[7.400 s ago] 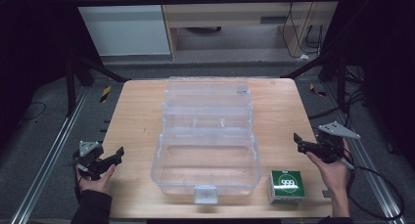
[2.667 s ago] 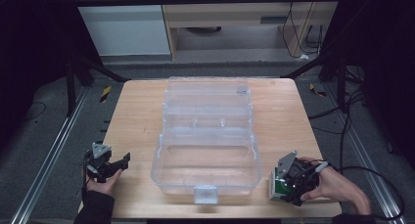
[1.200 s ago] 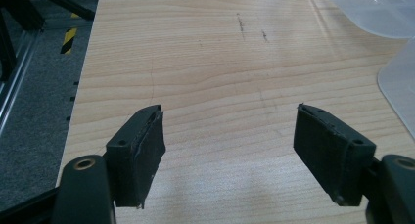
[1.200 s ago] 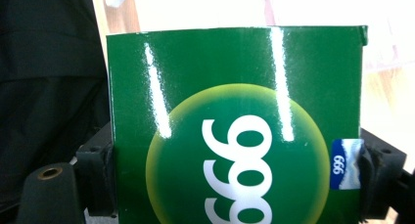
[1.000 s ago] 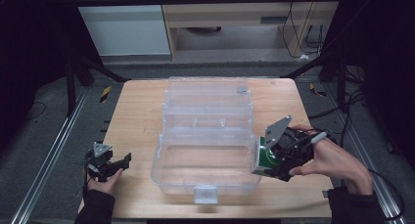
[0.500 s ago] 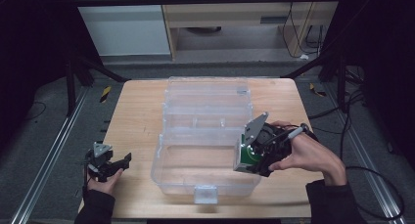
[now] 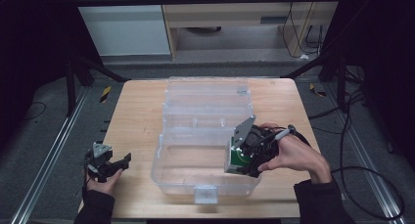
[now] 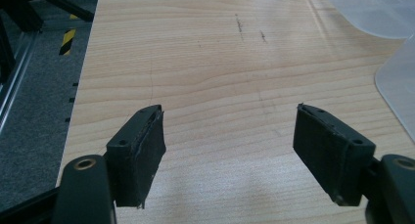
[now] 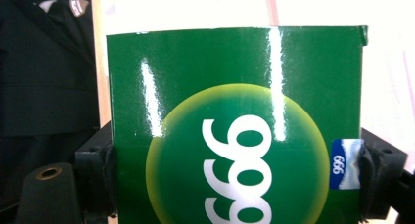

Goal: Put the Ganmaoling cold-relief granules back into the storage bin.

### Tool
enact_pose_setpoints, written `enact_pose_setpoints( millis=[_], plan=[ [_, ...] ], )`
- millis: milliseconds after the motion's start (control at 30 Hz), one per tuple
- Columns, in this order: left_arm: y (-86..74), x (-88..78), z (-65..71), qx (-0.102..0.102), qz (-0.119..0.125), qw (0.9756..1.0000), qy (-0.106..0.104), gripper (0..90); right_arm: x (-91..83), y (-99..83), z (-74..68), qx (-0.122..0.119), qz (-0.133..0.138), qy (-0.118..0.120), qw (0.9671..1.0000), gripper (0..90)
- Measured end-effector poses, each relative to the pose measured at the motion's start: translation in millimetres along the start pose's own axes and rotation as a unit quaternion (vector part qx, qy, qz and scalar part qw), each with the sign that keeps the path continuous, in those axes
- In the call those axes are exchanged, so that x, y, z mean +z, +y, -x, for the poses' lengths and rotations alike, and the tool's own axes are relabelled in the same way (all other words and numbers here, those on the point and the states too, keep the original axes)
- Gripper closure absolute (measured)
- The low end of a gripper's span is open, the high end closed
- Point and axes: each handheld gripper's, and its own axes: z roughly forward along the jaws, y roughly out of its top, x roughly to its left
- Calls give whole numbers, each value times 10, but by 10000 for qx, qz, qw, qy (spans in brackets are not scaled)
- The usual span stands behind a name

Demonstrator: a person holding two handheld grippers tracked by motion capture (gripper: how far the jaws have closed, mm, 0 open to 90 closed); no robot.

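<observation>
Green glossy carton [image 9: 235,131], probably light, stiff and slippery, clamped by its two side faces in the right gripper [image 7: 240,158] above the clear plastic bin [image 7: 166,166]; left gripper [image 7: 110,161], jaws apart, rests at the table [image 7: 132,116] edge.

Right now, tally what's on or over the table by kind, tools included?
Clear bin: 1, lid open
Green box: 1, held over the bin in the right tool
Tools: 2, the left tool open with nothing between its jaws
Total: 4
</observation>
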Motion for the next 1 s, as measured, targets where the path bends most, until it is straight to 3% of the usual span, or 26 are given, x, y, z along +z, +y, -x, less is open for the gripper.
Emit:
enact_pose_setpoints(
  millis=[333,567,800,1000],
  plan=[
    [0,-11,-8,-5,20,10000,-2,267,197,21,-22,-124,-254,44,9996,158],
    [-2,-7,-15,-13,23,10000,10,267,333,-82,-26,46,-331,150,9993,158],
    [-1,-9,-10,-6,36,10000,9,268,420,-132,-31,16,-426,82,9991,156],
    [-2,-9,-13,11,25,10000,9,267,545,-190,-18,126,-395,156,9990,154]
  ],
)
